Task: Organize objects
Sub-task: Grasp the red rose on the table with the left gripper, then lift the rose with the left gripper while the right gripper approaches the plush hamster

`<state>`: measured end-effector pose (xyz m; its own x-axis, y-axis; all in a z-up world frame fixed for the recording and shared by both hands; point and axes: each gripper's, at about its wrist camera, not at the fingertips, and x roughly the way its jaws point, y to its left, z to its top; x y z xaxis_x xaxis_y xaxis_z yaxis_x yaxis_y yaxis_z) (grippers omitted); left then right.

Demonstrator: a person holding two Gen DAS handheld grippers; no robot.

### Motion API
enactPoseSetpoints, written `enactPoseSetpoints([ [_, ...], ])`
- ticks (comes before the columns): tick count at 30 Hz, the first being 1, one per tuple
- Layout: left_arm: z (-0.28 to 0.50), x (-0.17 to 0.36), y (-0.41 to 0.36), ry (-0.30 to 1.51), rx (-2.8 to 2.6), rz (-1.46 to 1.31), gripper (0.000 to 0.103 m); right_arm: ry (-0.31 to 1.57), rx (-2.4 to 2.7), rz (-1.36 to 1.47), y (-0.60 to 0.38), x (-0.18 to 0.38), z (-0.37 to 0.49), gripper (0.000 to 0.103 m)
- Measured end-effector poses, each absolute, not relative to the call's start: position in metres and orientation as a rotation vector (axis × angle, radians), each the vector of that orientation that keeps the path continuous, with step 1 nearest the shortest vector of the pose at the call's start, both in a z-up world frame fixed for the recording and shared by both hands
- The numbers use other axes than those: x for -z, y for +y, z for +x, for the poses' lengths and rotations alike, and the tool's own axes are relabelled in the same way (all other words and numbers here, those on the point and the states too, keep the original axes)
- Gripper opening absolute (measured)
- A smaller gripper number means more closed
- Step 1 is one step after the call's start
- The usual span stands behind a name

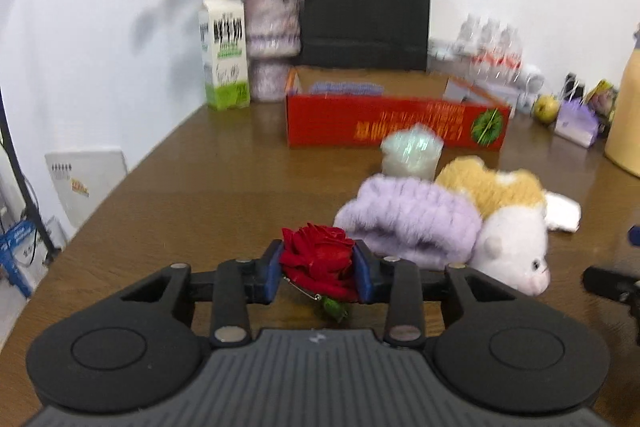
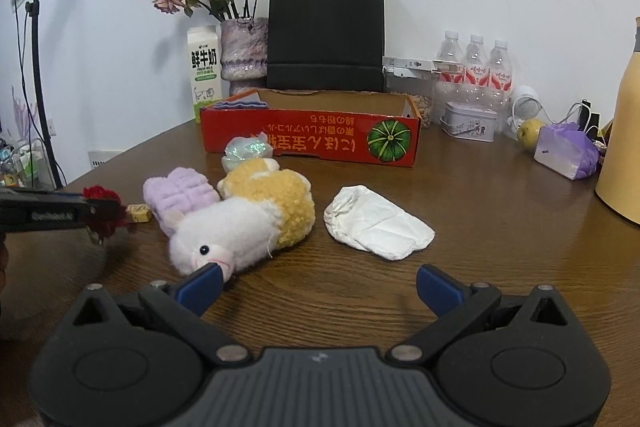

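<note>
Organizing in progress: one item lifted, most still loose on the desk (image 2: 500,219).

From left to right: the left gripper (image 1: 319,269) has its fingers clamped on a red fabric rose (image 1: 318,259), held above the desk; a purple fuzzy band (image 2: 176,193), a plush toy (image 2: 244,223) and a white pouch (image 2: 376,223) lie unsorted near the red box (image 2: 312,139), which appears to hold only one purple item. The right gripper (image 2: 318,285) hovers with fingers spread, empty.
</note>
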<state>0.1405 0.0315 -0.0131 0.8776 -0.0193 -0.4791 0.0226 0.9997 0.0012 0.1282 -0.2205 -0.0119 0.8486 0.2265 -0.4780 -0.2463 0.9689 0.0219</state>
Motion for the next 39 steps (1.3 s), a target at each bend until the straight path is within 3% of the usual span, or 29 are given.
enactPoseSetpoints([
  [14,0.162,-0.041,0.028,0.287,0.011,0.087,0.036,0.505,-0.245,-0.027,-0.219,0.014,0.134,0.103],
  [22,0.178,-0.010,0.046,0.313,-0.039,0.032,0.036,0.531,-0.238,-0.025,-0.214,0.015,0.140,0.103],
  [39,0.166,-0.007,0.064,0.336,-0.019,-0.036,0.036,0.481,-0.183,0.020,-0.186,-0.010,0.180,0.103],
])
